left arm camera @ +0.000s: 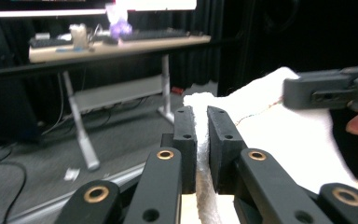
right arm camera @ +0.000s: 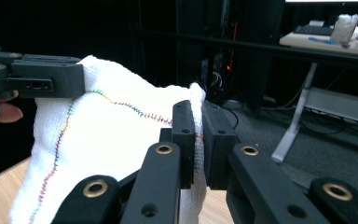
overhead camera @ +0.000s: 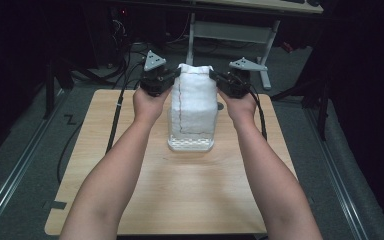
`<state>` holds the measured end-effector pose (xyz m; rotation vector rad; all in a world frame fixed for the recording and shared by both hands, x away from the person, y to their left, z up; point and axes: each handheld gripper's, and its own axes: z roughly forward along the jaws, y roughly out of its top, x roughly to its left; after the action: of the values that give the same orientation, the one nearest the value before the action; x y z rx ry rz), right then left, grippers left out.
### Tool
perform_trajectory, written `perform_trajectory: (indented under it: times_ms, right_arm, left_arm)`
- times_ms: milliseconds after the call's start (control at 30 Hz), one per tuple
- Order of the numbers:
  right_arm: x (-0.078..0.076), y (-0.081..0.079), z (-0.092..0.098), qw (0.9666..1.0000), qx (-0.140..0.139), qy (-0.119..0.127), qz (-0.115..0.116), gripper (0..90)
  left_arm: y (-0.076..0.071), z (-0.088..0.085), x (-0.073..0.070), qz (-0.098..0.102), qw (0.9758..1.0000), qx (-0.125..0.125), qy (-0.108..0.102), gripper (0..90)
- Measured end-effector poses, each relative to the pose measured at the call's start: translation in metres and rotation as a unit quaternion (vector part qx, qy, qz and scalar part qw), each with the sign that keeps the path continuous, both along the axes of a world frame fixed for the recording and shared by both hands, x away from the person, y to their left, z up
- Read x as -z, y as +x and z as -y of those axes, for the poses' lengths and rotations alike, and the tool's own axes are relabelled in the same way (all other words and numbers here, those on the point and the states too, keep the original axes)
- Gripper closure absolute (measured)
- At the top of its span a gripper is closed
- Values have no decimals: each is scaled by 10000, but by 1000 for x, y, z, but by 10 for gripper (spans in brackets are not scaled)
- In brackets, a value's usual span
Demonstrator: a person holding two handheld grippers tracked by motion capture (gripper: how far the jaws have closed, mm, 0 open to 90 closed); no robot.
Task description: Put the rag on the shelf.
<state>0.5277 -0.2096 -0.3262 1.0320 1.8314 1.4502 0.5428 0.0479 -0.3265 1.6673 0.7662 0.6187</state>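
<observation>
So on the left side of the wooden bench the person's left hand has the left gripper up off the surface, grey three-cornered plate on top, black cable trailing down toward the near-left. Its fingers are pinched narrow on the top left corner of a white cloth; in the left gripper view you can see a thin fold of that cloth squeezed right between the two black pads, with barely any gap.

In the middle, the cloth hangs down from both grippers like a little curtain, stretched between them across its top edge. It has a line of coloured stitching running down its left part, easy to spot in the right gripper view, where it looks rainbow-ish. The lower end of the cloth sits in or right against a clear plastic container standing upright on the far half of the bench, about centre. Can't tell for sure whether the cloth is draped inside or just in front of it.

On the right, the right hand holds the right gripper at about the same height, mirrored to the other one. Its fingers are clamped on the top right corner of the cloth too, hem edge sandwiched between the pads.

Behind the bench, further off, there's a desk with some stuff on it in a dark room.
</observation>
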Motion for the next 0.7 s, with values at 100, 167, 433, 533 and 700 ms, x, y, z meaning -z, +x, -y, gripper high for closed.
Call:
perform_trajectory:
  times_ms: [100,167,433,533,700]
  right_arm:
    - [6,10,-1,9997,46,-159,-168,848]
    - [12,17,0,9992,69,-194,-337,848]
    - [37,32,0,9964,164,-430,-709,830]
    - [41,35,1,9948,135,-459,-901,768]
    - [38,34,6,9958,148,-253,-865,713]
  left_arm:
    - [12,5,8,-218,9996,-67,182,827]
    - [17,7,13,-323,9991,-90,257,823]
    - [33,10,40,-985,9944,-64,367,816]
    - [34,6,41,-1078,9937,-109,272,735]
    - [31,1,38,-1101,9938,-108,105,663]
